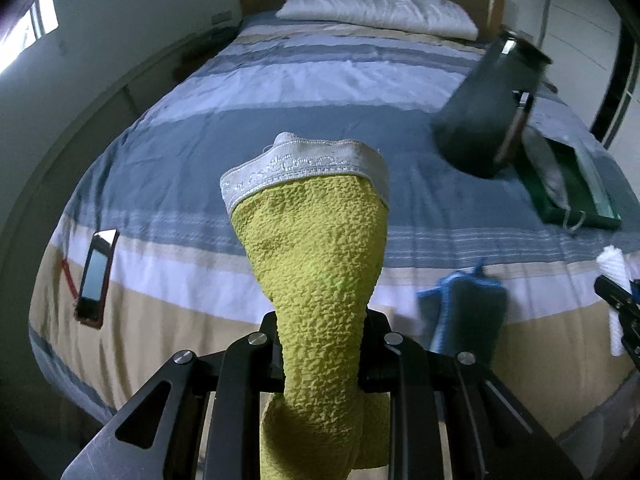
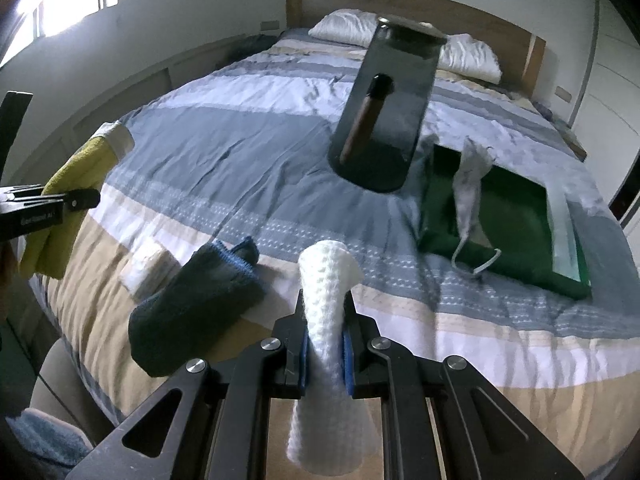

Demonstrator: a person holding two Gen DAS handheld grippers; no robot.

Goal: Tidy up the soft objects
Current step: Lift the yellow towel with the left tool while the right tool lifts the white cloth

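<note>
A: Item one, left gripper (image 1: 320, 344): clamped shut on a yellow-green towel (image 1: 316, 264) with a white woven band along its top edge. Held up above the bed (image 1: 280, 120), free end raised, lower end hanging below the fingers.

B: Noted. Same towel (image 2: 76, 176) seen at far left from the right wrist camera, pinched in the left gripper (image 2: 86, 199). Item two?

A: Right gripper (image 2: 325, 340): closed on a white knitted cloth (image 2: 326, 280), pinched between blue pads (image 2: 347, 360). Upper end standing above the fingertips, lower end draped beneath. Also lifted clear of the bed.

B: Items lying on the cover?

A: Dark blue cloth (image 2: 192, 308), folded, near the foot of the bed, just left of the right gripper. Small white folded cloth (image 2: 146, 266) just beside it, further left. Green tray (image 2: 504, 224) to the right, with a grey-white cloth (image 2: 468, 188) draped over its rim and into it.

B: Other entries?

A: Phone in a red case (image 1: 96, 276), lying flat at the left edge of the bed. White pillows (image 1: 376, 10) against a wooden headboard (image 2: 480, 28). Dark flat object (image 2: 384, 108), blurred, above the cover beside the tray; kind not determinable.
</note>
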